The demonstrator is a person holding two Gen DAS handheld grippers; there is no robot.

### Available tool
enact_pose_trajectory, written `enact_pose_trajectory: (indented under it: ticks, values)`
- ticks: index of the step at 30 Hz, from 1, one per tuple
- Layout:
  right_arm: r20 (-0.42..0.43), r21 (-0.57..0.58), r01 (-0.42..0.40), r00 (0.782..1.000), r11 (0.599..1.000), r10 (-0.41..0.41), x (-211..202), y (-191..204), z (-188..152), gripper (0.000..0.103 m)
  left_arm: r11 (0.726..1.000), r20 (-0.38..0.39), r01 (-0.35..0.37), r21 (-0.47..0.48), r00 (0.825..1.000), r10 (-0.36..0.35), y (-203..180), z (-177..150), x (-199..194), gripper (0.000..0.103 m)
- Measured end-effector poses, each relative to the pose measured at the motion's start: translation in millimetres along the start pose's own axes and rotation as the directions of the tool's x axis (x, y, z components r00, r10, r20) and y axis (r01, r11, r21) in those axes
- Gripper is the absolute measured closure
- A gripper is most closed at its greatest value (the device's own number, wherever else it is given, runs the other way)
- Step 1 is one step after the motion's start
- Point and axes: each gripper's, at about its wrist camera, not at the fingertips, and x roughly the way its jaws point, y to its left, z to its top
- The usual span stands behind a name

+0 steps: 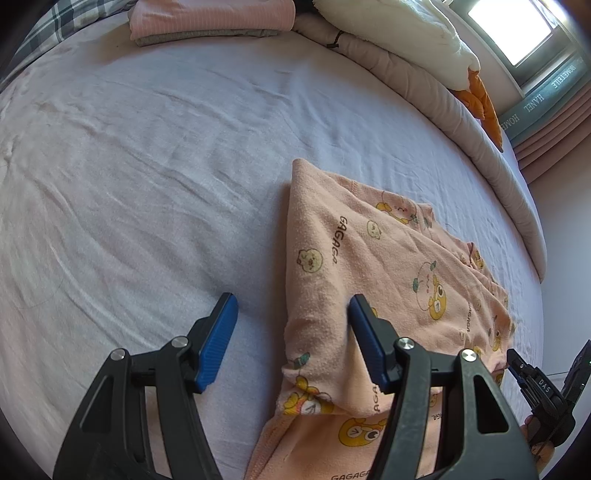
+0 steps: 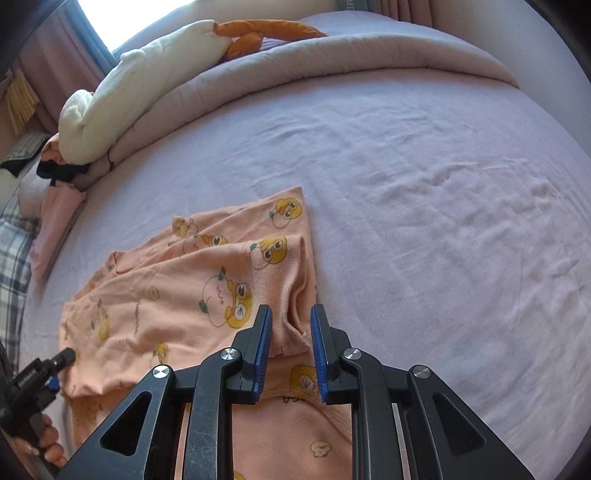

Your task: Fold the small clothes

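bedsheet (image 1: 147,155), pale lilac and creased, covers the whole bed, and on it lies a small peach garment (image 1: 369,258) printed with yellow cartoon chicks and the word "gagaga". it is partly folded, one layer turned over another, and its near edge bunches up in a soft ridge.

the left gripper (image 1: 293,317) points steeply down with its blue pads standing well apart. the left pad (image 1: 218,343) hangs over bare sheet, while the right pad sits against the raised fold of the garment. nothing is pinched between them, so it holds nothing.

the right gripper (image 2: 291,332) also points down, over the opposite end of the garment (image 2: 177,295). its pads are close together with a narrow gap, and a puckered ridge of peach cloth rises in that gap. the cloth looks loose rather than squeezed, with space showing on either side of it, so the pads do not press on it.

at the far side of the bed a rolled grey quilt (image 2: 332,70) runs along the edge, with a white plush toy (image 2: 147,77) with orange parts lying on it. a folded pink garment (image 1: 210,18) rests on a grey one near a plaid pillow (image 1: 66,22). a window (image 1: 513,26) shines brightly behind.
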Motion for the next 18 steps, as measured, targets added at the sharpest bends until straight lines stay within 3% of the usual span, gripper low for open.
enact_pose_trajectory:
  ticks: [10,16,18]
  values:
    - [0.008,-0.003,-0.018,1.0,1.0,0.018,0,0,-6,0.084,1.0,0.001,0.0,0.0,1.0,0.0,1,0,-1,0.04]
    - [0.068,0.006,-0.026,0.997,1.0,0.025,-16,-1,-7,0.099,1.0,0.002,-0.007,0.005,1.0,0.007,-2,0,1,0.039]
    - [0.087,-0.004,-0.028,0.996,1.0,0.028,-22,-1,-6,0.099,1.0,0.001,-0.005,0.003,1.0,0.005,-3,0,2,0.039]
